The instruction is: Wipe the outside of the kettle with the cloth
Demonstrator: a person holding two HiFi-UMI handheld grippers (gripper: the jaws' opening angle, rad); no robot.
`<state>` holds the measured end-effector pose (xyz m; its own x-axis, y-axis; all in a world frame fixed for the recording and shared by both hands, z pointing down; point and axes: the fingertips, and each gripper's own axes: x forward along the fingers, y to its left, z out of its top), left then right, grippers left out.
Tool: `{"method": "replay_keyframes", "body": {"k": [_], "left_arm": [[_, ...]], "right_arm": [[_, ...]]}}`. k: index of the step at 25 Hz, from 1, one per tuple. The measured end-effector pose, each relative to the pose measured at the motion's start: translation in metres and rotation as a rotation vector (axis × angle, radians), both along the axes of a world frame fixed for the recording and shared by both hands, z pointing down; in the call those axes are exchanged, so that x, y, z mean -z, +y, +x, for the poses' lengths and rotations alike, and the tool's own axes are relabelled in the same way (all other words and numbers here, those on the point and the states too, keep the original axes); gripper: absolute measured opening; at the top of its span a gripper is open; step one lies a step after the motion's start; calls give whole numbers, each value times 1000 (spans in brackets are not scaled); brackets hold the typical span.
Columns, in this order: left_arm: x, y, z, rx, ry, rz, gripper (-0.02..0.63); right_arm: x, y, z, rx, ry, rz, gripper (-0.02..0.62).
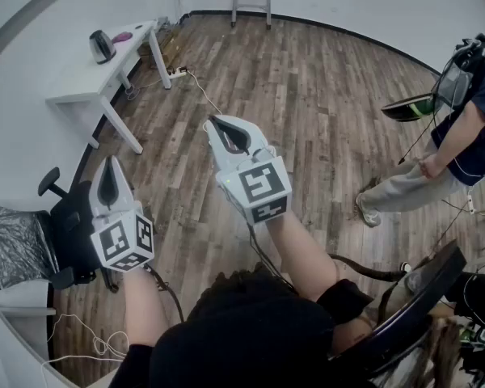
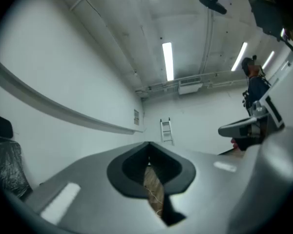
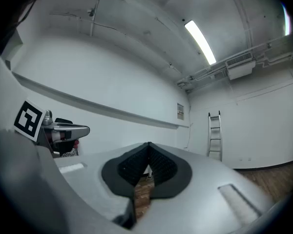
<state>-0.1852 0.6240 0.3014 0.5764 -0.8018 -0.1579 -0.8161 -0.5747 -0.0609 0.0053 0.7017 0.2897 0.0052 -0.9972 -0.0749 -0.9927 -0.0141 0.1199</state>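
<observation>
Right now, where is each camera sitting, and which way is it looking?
Head view: on the person's head, looking steeply down at the brown plank floor; shows bare forearms, the grey left gripper and the grey right gripper.
Left gripper view: on the left gripper, looking along its shut jaws toward a white wall and a metal stepladder; the right gripper pokes in at right.
Right gripper view: on the right gripper, jaws shut, also facing the stepladder; the left gripper shows at left.
Shared: all three views show the stepladder.
</observation>
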Motion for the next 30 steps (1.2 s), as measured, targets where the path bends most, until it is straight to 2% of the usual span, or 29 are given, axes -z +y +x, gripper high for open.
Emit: {"method": "replay_keyframes", "body": {"k": [16,25,30], "left_arm": [[3,23,27,-38,25,20,5],[-8,33,17,6,40,5,5],[-14,37,7,21,22,11,5]], "right_arm": [[3,12,14,40,-17,28,2],[-7,3,10,106,-24,37,2],[-17,-4,1,161,-35,18,2]]}}
